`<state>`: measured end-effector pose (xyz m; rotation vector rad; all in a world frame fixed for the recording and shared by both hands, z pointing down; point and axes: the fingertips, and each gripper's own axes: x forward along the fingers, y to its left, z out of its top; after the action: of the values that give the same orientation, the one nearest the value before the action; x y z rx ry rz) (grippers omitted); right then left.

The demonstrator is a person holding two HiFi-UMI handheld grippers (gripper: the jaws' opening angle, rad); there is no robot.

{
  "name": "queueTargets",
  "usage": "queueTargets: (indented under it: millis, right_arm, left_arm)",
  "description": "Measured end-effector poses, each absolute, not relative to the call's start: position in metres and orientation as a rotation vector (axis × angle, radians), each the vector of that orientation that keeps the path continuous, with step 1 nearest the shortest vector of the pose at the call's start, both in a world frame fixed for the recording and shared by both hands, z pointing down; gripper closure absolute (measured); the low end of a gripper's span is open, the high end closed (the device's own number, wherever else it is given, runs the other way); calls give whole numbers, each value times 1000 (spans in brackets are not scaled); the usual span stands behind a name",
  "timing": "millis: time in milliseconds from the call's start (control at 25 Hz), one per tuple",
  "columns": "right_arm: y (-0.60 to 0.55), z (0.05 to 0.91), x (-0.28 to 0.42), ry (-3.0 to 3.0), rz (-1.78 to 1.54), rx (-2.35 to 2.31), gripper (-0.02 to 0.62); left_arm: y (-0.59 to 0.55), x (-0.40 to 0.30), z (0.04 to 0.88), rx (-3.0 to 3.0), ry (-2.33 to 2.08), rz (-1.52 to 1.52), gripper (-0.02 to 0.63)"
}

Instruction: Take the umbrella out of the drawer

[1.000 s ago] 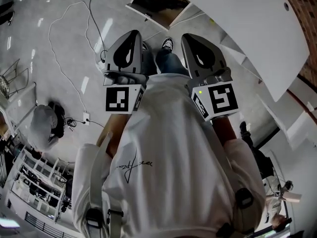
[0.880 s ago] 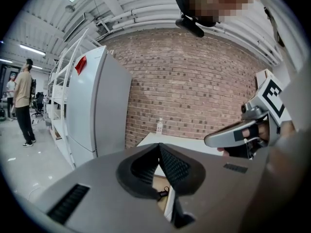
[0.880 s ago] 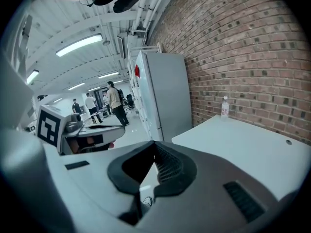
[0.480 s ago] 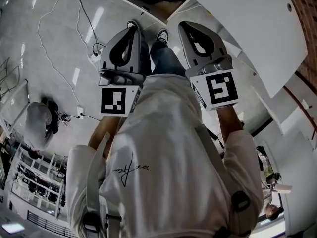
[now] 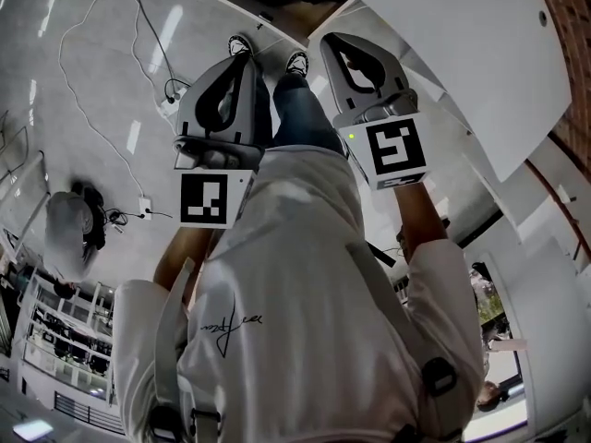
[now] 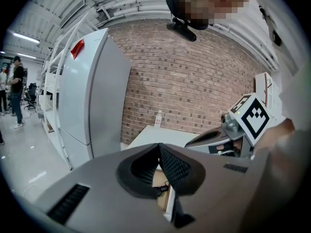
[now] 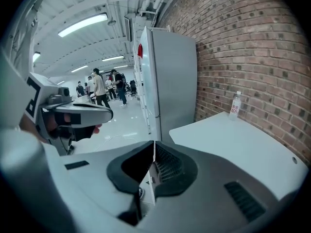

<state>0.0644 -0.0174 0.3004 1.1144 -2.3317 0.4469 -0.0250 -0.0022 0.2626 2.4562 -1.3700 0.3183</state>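
left gripper [image 5: 243, 61] and right gripper [image 5: 331, 41] have edged nearer the drawer [image 5: 242, 1].

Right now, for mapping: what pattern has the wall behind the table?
Brick wall, right gripper view.

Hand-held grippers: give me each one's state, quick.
Left hand-held gripper: closed, nothing between the jaws.
Right hand-held gripper: closed, nothing between the jaws.

White-fronted drawer [image 5: 261, 17], pulled open, dark brownish interior, contents unclear
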Motion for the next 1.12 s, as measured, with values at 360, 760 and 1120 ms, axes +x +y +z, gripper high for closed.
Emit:
queueTargets:
  millis: [360, 760, 1120]
  right_arm:
    - [-34, 334, 49, -2308, 425, 1058, 583]
    - [-47, 374, 40, -2259, 417, 998, 575]
    - [-61, 424, 30, -2187, 386, 893, 548]
  left_arm:
    - [-15, -31, 282, 2452, -1311, 351, 603]
    - [-29, -40, 301, 2426, -1284, 389, 603]
    - [-40, -47, 317, 2398, -1265, 419, 603]
